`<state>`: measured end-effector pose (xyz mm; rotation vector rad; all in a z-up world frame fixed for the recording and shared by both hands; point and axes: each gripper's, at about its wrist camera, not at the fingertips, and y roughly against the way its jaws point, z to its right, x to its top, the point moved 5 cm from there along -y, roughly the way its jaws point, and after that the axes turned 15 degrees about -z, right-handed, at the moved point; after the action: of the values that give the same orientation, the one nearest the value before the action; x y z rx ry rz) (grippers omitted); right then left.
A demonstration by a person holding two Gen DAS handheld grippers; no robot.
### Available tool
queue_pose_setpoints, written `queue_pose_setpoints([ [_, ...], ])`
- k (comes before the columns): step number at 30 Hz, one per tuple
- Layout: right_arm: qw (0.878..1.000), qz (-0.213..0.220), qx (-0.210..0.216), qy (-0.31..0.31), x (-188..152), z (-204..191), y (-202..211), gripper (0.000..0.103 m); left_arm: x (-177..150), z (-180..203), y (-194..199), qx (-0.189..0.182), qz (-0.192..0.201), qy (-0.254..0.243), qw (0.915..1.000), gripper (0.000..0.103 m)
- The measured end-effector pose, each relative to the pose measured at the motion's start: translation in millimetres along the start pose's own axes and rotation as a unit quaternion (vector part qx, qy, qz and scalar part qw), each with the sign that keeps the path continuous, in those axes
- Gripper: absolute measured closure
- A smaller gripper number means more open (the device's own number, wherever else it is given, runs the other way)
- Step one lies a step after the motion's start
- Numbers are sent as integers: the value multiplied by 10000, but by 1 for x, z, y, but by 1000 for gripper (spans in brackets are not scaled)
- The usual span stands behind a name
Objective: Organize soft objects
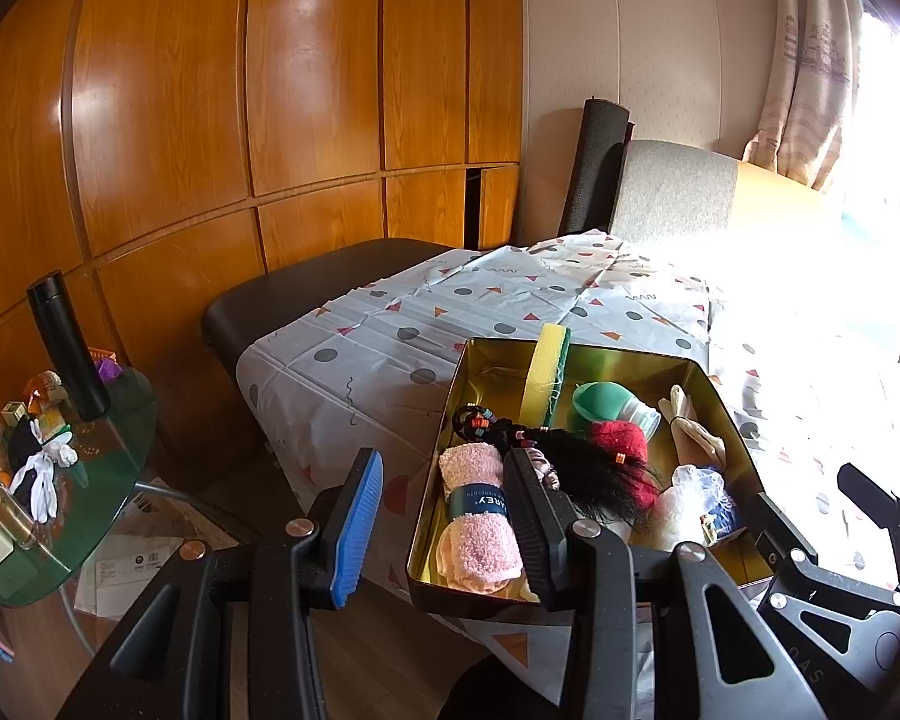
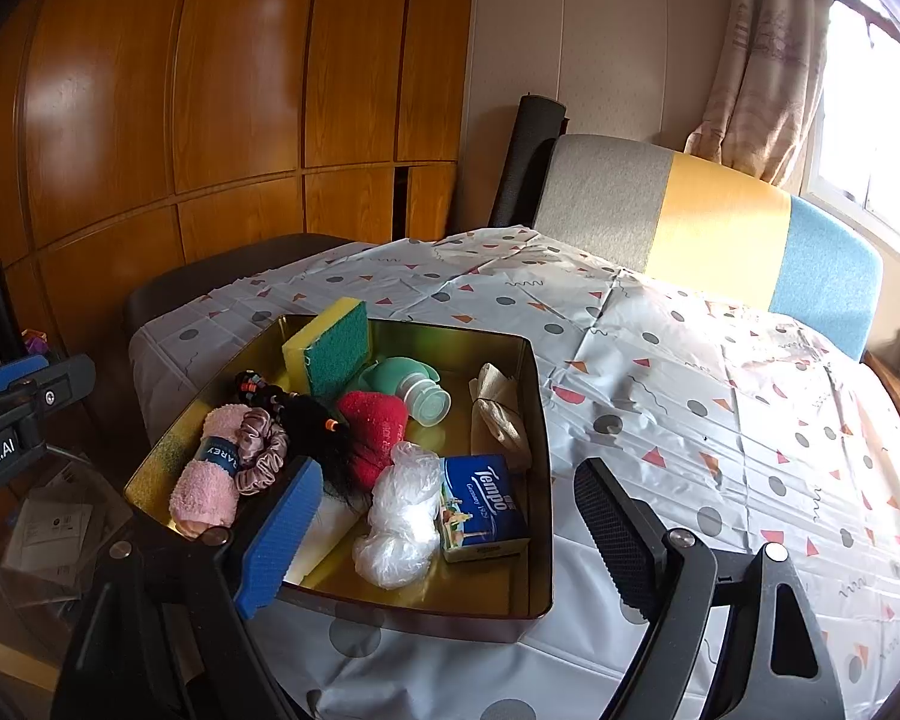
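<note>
A gold tin tray (image 2: 537, 480) on the patterned tablecloth holds soft things: a rolled pink towel (image 2: 207, 477), a pink scrunchie (image 2: 261, 450), a black wig (image 2: 318, 438), a red knitted item (image 2: 378, 426), a yellow-green sponge (image 2: 330, 348), a green squeeze bottle (image 2: 414, 393), a clear plastic bag (image 2: 399, 513), a Tempo tissue pack (image 2: 486, 507) and beige gloves (image 2: 498, 408). The tray also shows in the left wrist view (image 1: 432, 516). My left gripper (image 1: 444, 522) is open and empty at the tray's near left corner. My right gripper (image 2: 450, 534) is open and empty over the tray's near edge.
The tablecloth (image 2: 690, 420) covers a table with a grey, yellow and blue chair back (image 2: 720, 228) behind it. A dark bench (image 1: 306, 282) stands at the far left end. A green glass side table (image 1: 108, 480) at left carries a black flask (image 1: 69, 348), jars and white gloves.
</note>
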<state>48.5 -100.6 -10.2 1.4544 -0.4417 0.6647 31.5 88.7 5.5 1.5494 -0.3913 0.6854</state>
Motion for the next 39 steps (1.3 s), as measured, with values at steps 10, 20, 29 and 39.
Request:
queue_pose_setpoints([
  [10, 10000, 3, 2, -6, -1, 1, -1, 16, -1, -1, -1, 0, -27, -1, 10000, 61],
  [20, 10000, -4, 2, -10, -2, 1, -1, 16, -3, -1, -1, 1, -27, -13, 10000, 61],
  [29, 10000, -18, 13, -22, -3, 1, -2, 16, -4, 1, -1, -11, -63, -40, 10000, 61],
  [39, 10000, -54, 8, -60, -6, 3, -4, 16, -5, 1, -5, -13, -128, -47, 9999, 61],
])
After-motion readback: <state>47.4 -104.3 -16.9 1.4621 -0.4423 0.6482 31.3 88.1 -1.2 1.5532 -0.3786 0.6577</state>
